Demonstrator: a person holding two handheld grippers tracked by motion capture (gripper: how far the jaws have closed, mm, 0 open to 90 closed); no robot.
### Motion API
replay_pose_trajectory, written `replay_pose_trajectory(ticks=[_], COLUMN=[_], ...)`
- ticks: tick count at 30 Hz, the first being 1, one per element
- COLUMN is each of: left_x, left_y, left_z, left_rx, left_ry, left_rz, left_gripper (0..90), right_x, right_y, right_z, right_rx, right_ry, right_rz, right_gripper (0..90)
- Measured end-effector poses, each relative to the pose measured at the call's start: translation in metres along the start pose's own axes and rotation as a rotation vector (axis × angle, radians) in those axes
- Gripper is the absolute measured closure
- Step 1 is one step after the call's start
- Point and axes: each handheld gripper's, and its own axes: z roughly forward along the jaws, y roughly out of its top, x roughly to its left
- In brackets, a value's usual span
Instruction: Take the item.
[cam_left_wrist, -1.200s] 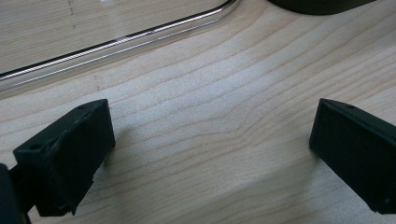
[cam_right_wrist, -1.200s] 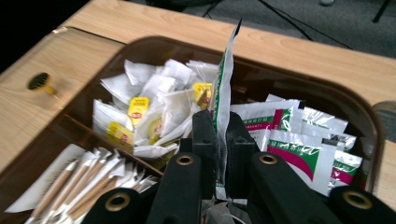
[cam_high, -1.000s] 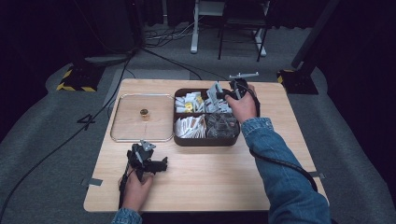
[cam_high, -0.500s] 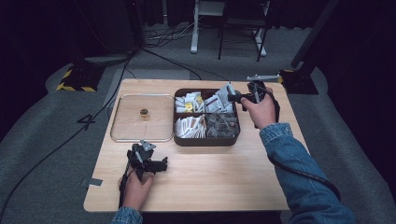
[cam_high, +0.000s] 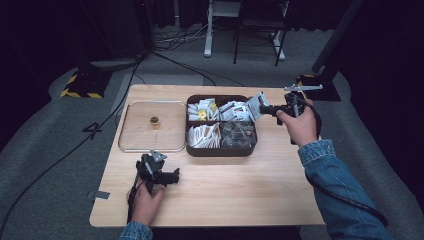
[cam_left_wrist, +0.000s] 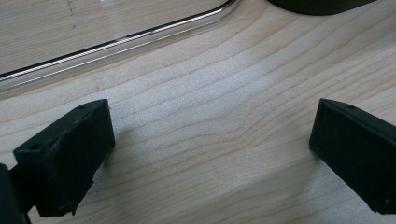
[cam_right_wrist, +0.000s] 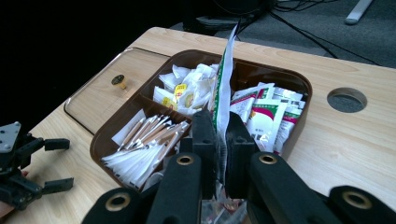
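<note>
My right gripper (cam_high: 264, 109) (cam_right_wrist: 220, 140) is shut on a white sachet (cam_high: 256, 104) (cam_right_wrist: 224, 74) with green and red print. It holds the sachet upright above the far right corner of the brown four-part tray (cam_high: 220, 151) (cam_right_wrist: 299, 84). The tray's compartments hold white sachets, paper sticks and clear packets. My left gripper (cam_high: 173, 176) (cam_left_wrist: 210, 154) rests on the bare wood near the table's front left. Its jaws stand wide apart with nothing between them.
A clear lid (cam_high: 131, 145) (cam_right_wrist: 88, 105) with a small gold knob (cam_high: 154, 121) (cam_right_wrist: 119, 80) lies flat left of the tray. A round hole (cam_right_wrist: 346, 99) pierces the tabletop right of the tray. Cables run over the grey floor behind the table.
My right gripper has risen and moved right, carrying the sachet from over the tray's far right compartment to its right edge. The left gripper has stayed put.
</note>
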Motion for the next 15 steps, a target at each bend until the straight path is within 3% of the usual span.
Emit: replay_pose_trajectory(ticks=[8, 15], left_x=[0.0, 0.0], left_y=[0.0, 0.0], left_z=[0.0, 0.0], left_rx=[0.0, 0.0], left_ry=[0.0, 0.0], left_rz=[0.0, 0.0], left_gripper=[0.4, 0.4], right_x=[0.002, -0.002], right_y=[-0.011, -0.026], right_z=[-0.024, -0.033], right_rx=[-0.015, 0.034], right_ry=[0.02, 0.003], right_rz=[0.001, -0.006], right_gripper=[86.1, 86.1])
